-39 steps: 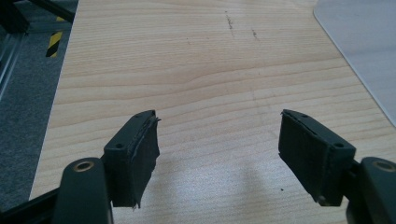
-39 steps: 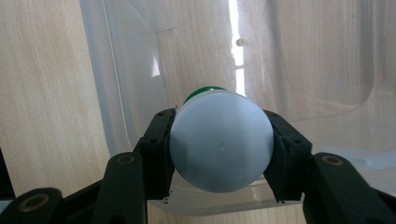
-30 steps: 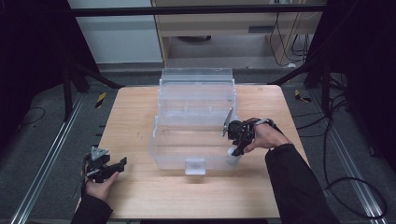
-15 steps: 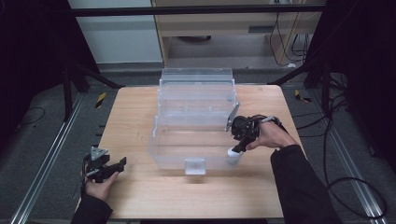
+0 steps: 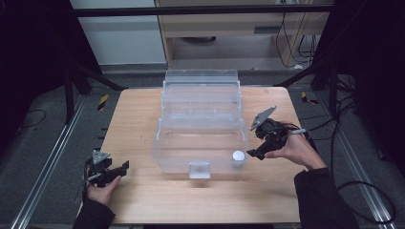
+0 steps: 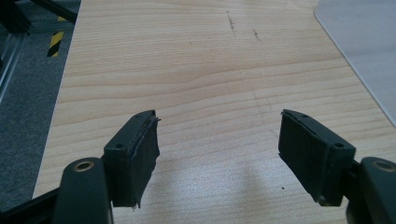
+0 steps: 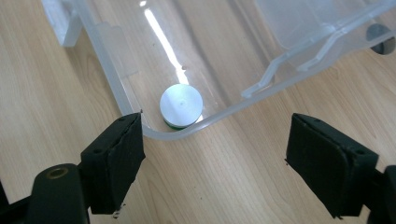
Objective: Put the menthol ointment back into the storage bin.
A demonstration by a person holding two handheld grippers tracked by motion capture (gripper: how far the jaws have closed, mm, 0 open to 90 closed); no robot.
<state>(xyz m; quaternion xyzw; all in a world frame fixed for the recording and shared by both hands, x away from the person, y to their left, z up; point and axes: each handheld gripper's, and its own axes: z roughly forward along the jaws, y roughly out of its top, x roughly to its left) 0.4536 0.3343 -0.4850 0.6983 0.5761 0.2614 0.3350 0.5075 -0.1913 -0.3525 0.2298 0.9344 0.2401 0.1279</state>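
A small round white-topped, green-based cap (image 7: 181, 105) sits in the front right corner of the clear plastic tiered box (image 5: 200, 114) on the wooden table (image 5: 143, 109). No writing is legible. Your right gripper (image 5: 254, 153) hangs released just outside that corner; your left gripper (image 5: 119, 170) rests spread wide near the table's front left corner.

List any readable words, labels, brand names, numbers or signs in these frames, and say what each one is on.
None can be read.
Clear plastic box: no label or print on its walls.
Round white-topped piece in the box's corner: plain top, no marking.
Wooden table: bare grain, no text.
Left gripper and right gripper: black jaws, no brand visible.
Yellow-and-black striped tape on the floor: hazard stripes, no words.
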